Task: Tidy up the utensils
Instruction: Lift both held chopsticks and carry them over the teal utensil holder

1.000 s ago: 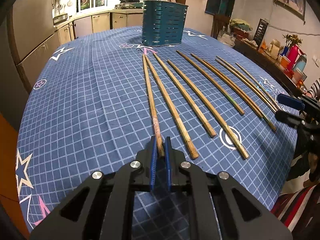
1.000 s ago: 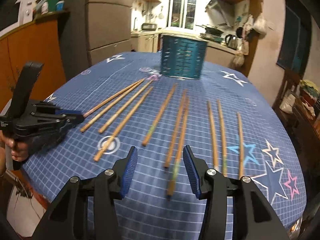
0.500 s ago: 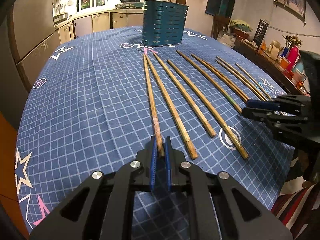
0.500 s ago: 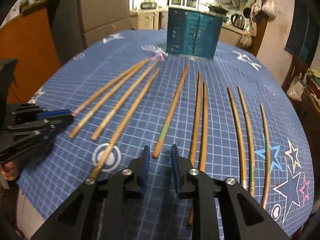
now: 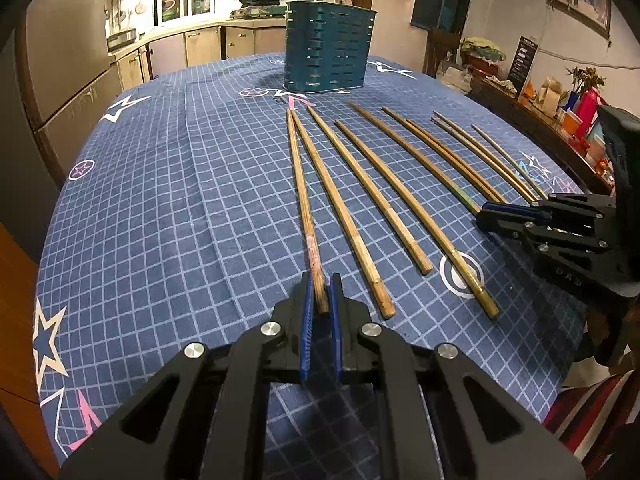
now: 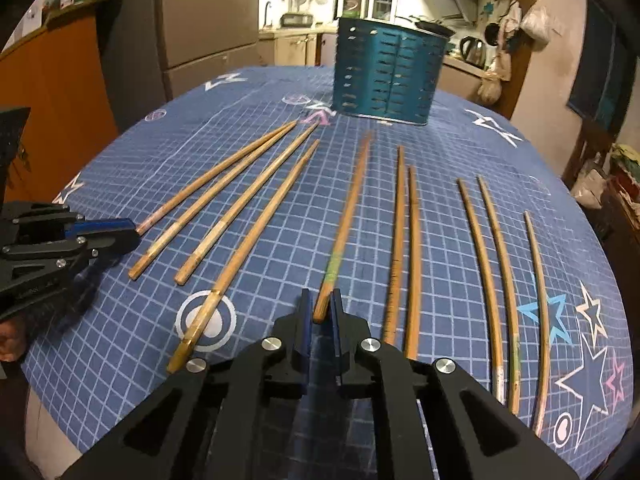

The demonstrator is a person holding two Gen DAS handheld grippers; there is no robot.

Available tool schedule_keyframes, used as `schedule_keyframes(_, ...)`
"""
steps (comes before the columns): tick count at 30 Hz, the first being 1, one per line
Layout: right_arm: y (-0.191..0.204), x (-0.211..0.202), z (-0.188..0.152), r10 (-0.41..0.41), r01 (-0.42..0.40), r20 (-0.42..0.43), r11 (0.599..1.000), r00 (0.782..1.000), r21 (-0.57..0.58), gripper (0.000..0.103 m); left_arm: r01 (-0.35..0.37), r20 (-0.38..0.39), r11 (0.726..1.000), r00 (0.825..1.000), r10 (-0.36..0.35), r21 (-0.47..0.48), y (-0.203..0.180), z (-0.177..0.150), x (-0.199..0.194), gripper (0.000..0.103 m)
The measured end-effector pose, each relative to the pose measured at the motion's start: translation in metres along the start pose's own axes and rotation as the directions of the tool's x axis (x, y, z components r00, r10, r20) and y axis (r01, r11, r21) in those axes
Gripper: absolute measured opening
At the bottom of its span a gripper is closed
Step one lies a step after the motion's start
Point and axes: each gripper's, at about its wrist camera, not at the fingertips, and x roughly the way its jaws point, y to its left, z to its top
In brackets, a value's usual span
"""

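Observation:
Several bamboo chopsticks lie side by side on the blue checked tablecloth, pointing toward a teal slotted utensil holder at the far side. My left gripper is shut on the near end of the leftmost chopstick, which still rests on the cloth. My right gripper is closing its jaws on the near end of a green-marked chopstick, and the pads press against it. Each gripper shows in the other's view: the left gripper and the right gripper.
The utensil holder stands upright beyond the chopstick tips. Thin curved chopsticks lie at the right. Kitchen cabinets are behind the table, a cluttered sideboard to the right. A striped sleeve shows at the table's near edge.
My right gripper moved forward and down toward the chopsticks, and its jaws went from wide open to shut on the green-marked chopstick's end. The left gripper kept still, holding its chopstick.

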Motion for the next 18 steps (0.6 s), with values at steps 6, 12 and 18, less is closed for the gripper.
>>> schedule_keyframes(6, -0.008, -0.039, 0.006, 0.019, -0.018, 0.13, 1.0, 0.991, -0.01, 0.008, -0.044, 0.03, 0.996, 0.998, 0.046, -0.082, 0.007, -0.002, -0.01, 0.005)
schedule_keyframes(12, -0.021, -0.079, 0.027, 0.035, -0.023, 0.271, 0.999, 0.962, -0.048, 0.008, -0.078, 0.168, 0.986, 0.98, 0.102, -0.145, 0.005, 0.017, -0.061, 0.005)
schedule_keyframes(18, -0.036, -0.105, 0.061, 0.055, -0.034, 0.377, 0.997, 0.925, -0.064, 0.008, -0.109, 0.282, 0.978, 0.946, 0.157, -0.177, 0.009, 0.054, -0.102, 0.005)
